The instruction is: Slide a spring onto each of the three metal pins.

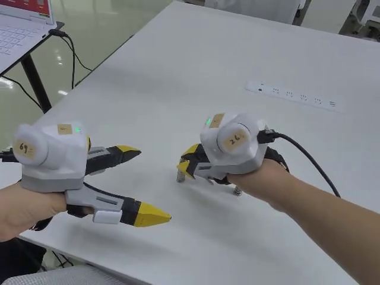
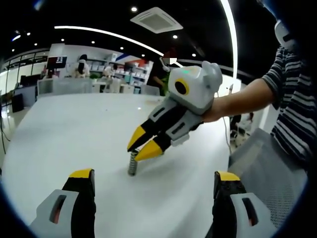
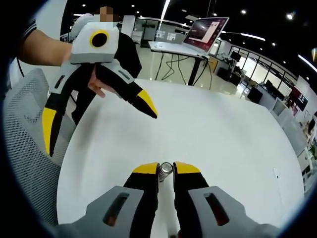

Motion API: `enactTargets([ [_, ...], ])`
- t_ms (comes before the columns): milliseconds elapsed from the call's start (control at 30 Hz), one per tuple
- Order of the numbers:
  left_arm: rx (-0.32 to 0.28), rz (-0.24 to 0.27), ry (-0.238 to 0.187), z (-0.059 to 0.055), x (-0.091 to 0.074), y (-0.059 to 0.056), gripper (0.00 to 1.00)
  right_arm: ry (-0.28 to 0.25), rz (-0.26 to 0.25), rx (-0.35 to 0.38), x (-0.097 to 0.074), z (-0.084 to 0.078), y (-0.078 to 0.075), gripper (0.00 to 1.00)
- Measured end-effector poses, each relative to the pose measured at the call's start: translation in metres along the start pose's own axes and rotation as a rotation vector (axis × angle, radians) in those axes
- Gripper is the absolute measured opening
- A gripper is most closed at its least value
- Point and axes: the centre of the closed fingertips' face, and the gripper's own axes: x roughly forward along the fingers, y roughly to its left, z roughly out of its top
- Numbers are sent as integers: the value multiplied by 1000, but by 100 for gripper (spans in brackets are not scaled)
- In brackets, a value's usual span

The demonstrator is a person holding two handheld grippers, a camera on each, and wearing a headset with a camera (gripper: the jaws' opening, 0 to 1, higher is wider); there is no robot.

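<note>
My right gripper [image 3: 166, 169] pinches the top of the spring [image 2: 132, 163]. The spring stands upright on the table [image 1: 196, 71], straight below the tips. My left gripper [image 1: 154, 185] is spread, near left, farther away.

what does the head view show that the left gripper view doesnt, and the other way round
Head view: a power strip far across the table, a laptop at the top left, the cable running from the right gripper, and a small metal part by that hand.
Left gripper view: a ceiling vent, a striped sleeve and a mesh chair.
Both: the right gripper closed on a spring that stands on the white table, and the open left gripper.
</note>
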Motion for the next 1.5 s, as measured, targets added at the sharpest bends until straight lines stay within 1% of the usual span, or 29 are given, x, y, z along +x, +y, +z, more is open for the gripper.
enactTargets([
  [133, 2, -3, 5, 0, 1, -1, 97, 24, 17, -4, 3, -7, 6, 8],
  [167, 2, -1, 0, 2, 0, 0, 97, -6, 15, 4, 3, -3, 7, 8],
  [200, 1, 2, -4, 2, 0, 1, 97, 3, 17, 28, 3, -4, 7, 8],
  [267, -2, 5, -6, 3, -1, 3, 97, 9, 22, 38, 4, -5, 7, 9],
  [367, 4, 3, 1, 4, -2, 3, 97, 18, 20, 14, 4, -6, 7, 11],
  [467, 6, 1, 0, 6, -1, 3, 97, 14, 15, 28, 4, -4, 5, 15],
  [567, 9, 1, -2, 8, -1, 3, 96, -2, 8, 59, -1, 0, 2, 18],
  [700, 10, -9, 2, 11, 3, 2, 96, -48, -6, 110, -11, 7, -2, 20],
  [733, 13, -11, 2, 12, 4, 1, 96, -64, -11, 135, -14, 8, -3, 20],
  [933, 17, -20, 1, 15, 8, -2, 96, -90, -23, 185, -27, 4, -4, 23],
  [1100, 18, -23, 1, 18, 9, -3, 96, -109, -33, 210, -35, 2, -5, 24],
  [1200, 25, -25, 1, 20, 9, -4, 96, -115, -20, 233, -38, 1, -3, 23],
  [1267, 25, -29, -1, 22, 10, -4, 96, -121, -20, 235, -41, 1, -1, 24],
  [1500, 35, -36, -2, 27, 13, -8, 97, -163, -31, 260, -59, 1, -1, 26],
])
